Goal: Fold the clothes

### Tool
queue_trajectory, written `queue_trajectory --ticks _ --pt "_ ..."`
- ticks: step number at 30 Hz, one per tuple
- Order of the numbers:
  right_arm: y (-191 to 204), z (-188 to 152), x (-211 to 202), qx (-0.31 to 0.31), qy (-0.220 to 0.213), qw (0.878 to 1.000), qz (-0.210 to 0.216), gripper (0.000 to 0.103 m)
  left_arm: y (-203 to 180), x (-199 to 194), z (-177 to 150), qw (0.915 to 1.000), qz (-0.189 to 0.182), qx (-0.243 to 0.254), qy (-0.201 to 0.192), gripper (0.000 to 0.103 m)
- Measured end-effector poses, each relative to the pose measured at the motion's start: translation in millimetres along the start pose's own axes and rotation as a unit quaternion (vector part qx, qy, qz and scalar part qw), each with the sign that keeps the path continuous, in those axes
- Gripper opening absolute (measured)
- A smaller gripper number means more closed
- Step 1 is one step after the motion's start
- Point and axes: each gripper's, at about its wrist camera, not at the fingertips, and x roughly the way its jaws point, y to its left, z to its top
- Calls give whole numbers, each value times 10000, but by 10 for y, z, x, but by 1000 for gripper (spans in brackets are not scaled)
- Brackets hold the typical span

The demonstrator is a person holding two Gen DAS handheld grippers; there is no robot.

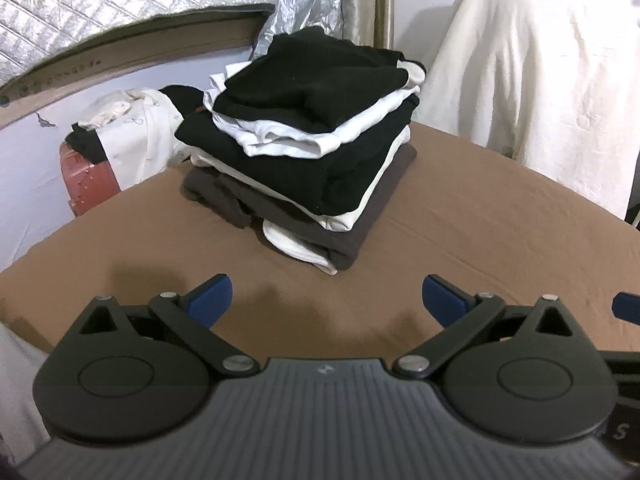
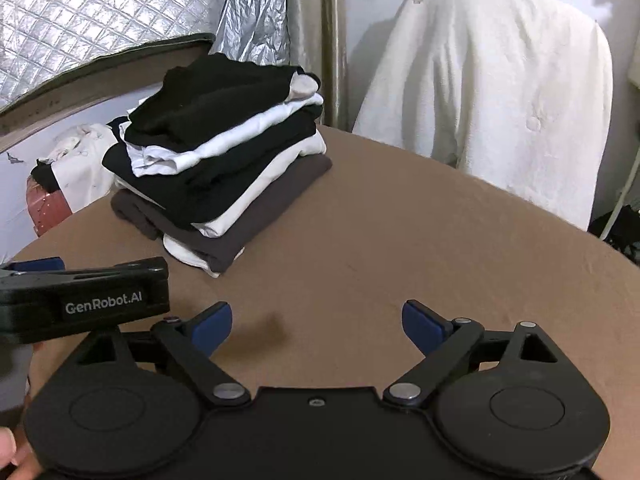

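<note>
A stack of folded clothes (image 1: 304,152), black, white and dark grey layers, sits on the brown table (image 1: 460,240) ahead of both grippers. It also shows in the right wrist view (image 2: 216,168) at the left. My left gripper (image 1: 327,300) is open and empty, low over the table short of the stack. My right gripper (image 2: 317,326) is open and empty, over bare table to the right of the stack. The left gripper's body (image 2: 84,304) shows at the left edge of the right wrist view.
A chair draped in cream cloth (image 2: 500,92) stands behind the table on the right. More crumpled clothes (image 1: 132,128) lie on a red stool (image 1: 88,180) beyond the table's left edge. A quilted silver cover (image 2: 80,12) hangs at the back left.
</note>
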Motion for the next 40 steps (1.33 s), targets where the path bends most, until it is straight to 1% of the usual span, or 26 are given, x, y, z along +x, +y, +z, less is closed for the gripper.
queue_trajectory --ticks 3,6,12,20,26,33,40 --pt "-4 -19 -120 -28 -90 9999 39 95 -34 -140 26 9999 58 91 -36 103" --pt "-24 -29 -210 3 -125 9999 69 96 -53 -263 43 9999 94 60 -26 103" --pt "-100 -80 -340 15 -207 9998 -12 96 -141 -393 19 9992 371 156 24 103" --pt "-259 -113 -469 235 -282 9993 105 96 -179 -496 17 9994 345 43 86 103" --pt "-313 -152 -490 277 -235 9993 45 96 -212 -535 18 9993 367 10 117 103" --pt "-368 -187 -516 414 -196 9989 85 96 -298 -575 -5 9991 377 126 158 103" --pt "-408 -223 -530 507 -147 9985 136 96 -319 -607 -19 9987 413 100 268 103"
